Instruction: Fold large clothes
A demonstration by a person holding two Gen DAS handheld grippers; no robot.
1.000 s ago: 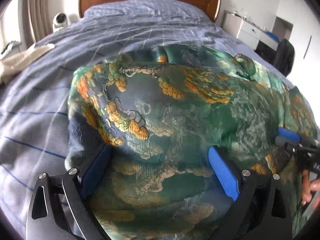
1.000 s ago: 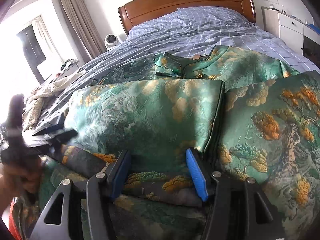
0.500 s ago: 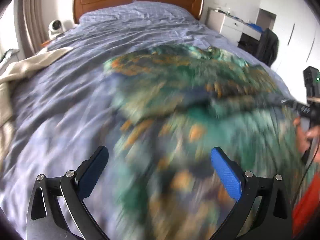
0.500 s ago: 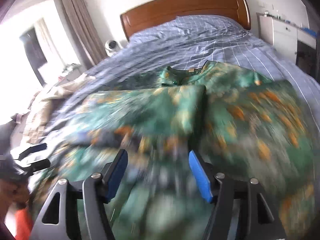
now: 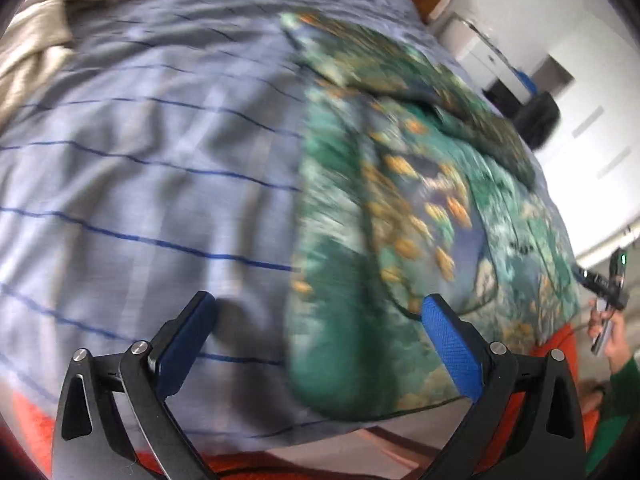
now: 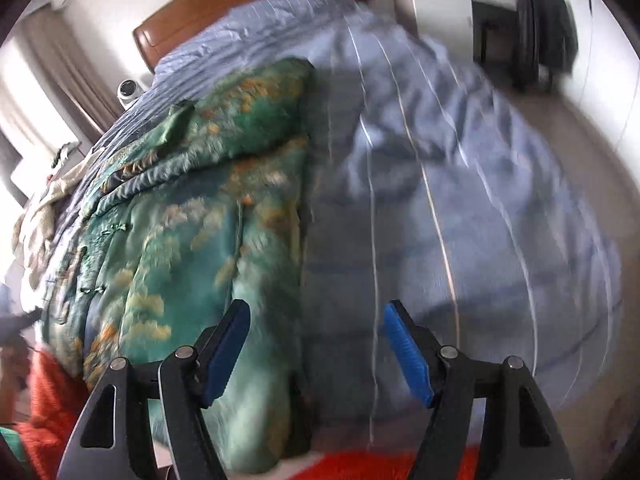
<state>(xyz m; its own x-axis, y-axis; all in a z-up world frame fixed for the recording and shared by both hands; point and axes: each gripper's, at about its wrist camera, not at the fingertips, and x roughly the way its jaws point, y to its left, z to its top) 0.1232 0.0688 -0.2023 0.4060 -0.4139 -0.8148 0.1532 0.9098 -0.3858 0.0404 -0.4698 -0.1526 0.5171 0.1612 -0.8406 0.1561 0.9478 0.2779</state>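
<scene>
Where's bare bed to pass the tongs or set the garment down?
Free: striped bedspread between green garment and beige blanket; also on the garment's other side toward the dark chair. Crowded: the bed's middle, under the garment.

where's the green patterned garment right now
The green patterned garment lies folded on the blue checked bedspread, near the foot edge of the bed. It fills the right half of the left wrist view and the left half of the right wrist view.

Home bedroom. Large bed [image 6: 460, 208] with blue striped duvet fills both views; wooden headboard [image 6: 240, 4] against pale wall. Curtains [image 6: 52, 80] at window, left side. White drawer unit [image 6: 436, 4] and dark chair [image 6: 540, 20] beyond bed. Beige blanket [image 5: 44, 28] lies crumpled along bed edge.
</scene>
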